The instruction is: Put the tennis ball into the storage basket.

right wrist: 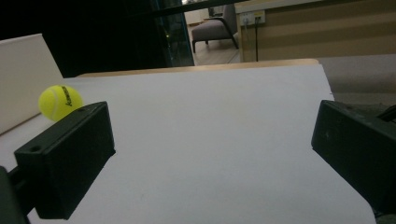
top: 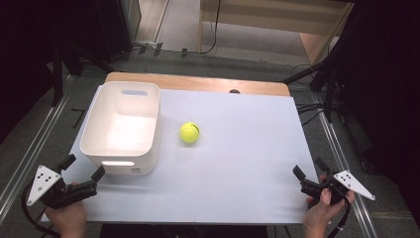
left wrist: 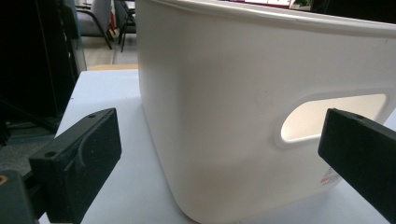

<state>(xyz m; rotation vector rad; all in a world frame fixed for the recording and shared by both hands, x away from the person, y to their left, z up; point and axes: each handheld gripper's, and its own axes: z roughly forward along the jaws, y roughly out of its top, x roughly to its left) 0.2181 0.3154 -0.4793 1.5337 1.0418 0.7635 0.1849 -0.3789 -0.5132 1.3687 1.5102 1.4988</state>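
A yellow tennis ball lies near the middle of the white table top, just right of a white plastic bin with handle slots. My left gripper rests at the table's near left corner, open, its jaws apart in front of the bin's near wall without touching it. At the near right edge my right gripper stands open with nothing between its jaws. In the right gripper view the ball sits far off at the left, beside the bin's wall.
The white top lies on a wooden table whose far edge shows behind it. Metal rails run along the floor on both sides. Dark stands and cables crowd the far right; chairs stand in the background.
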